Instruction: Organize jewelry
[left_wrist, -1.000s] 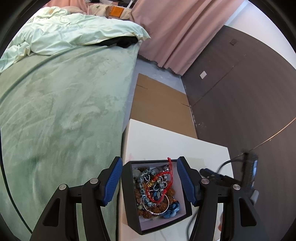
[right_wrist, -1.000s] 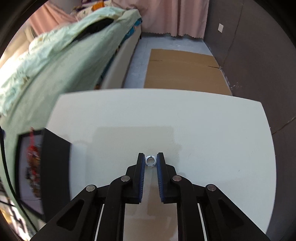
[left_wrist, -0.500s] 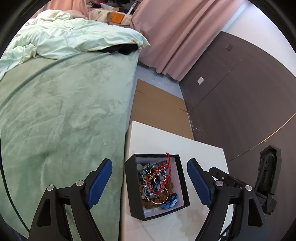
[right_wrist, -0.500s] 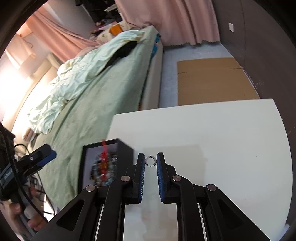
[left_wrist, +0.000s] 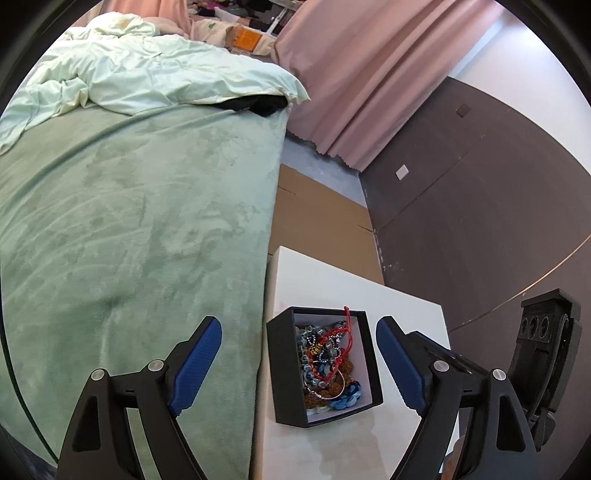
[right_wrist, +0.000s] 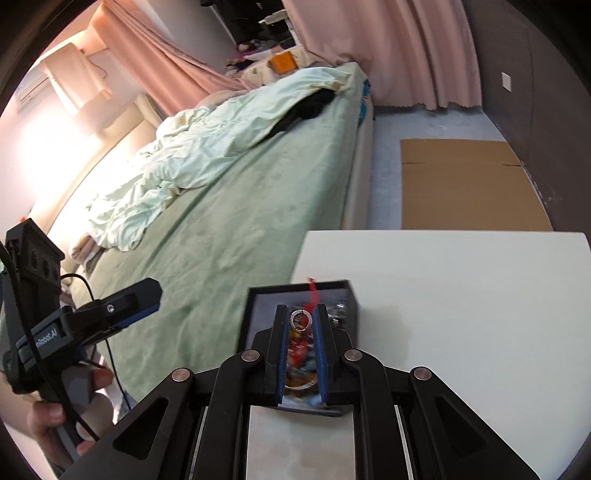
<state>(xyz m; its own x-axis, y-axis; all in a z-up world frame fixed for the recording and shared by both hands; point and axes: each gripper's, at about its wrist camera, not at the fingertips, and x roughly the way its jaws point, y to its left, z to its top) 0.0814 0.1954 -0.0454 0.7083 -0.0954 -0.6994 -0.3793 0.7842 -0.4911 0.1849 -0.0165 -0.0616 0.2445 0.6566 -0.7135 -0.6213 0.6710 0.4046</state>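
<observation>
While your left gripper (left_wrist: 297, 363) hangs with its blue pads spread wide on either side of the black box (left_wrist: 283, 373), nothing is gripped: the pads stand clear of the box walls, probably so the box sits free on the worktop (left_wrist: 354, 291) with its mouth unobstructed. That box rests near the worktop's left edge, just beside the green bed (left_wrist: 140, 229), and holds a tangle of beads, a red cord (left_wrist: 334, 345) and a thin bangle.

Moving right, your right gripper (right_wrist: 300, 320) is pinched together on a small silver ring (right_wrist: 300, 319), caught upright between the pad tips. Holding it at the very tips likely keeps it visible and lets it fall cleanly once the pads part. In the right wrist view the ring sits directly above the open box (right_wrist: 354, 295), so you seem poised to drop it in with the rest. Over at the far left of that view, a hand (right_wrist: 48, 421) grips the left tool's handle.
</observation>
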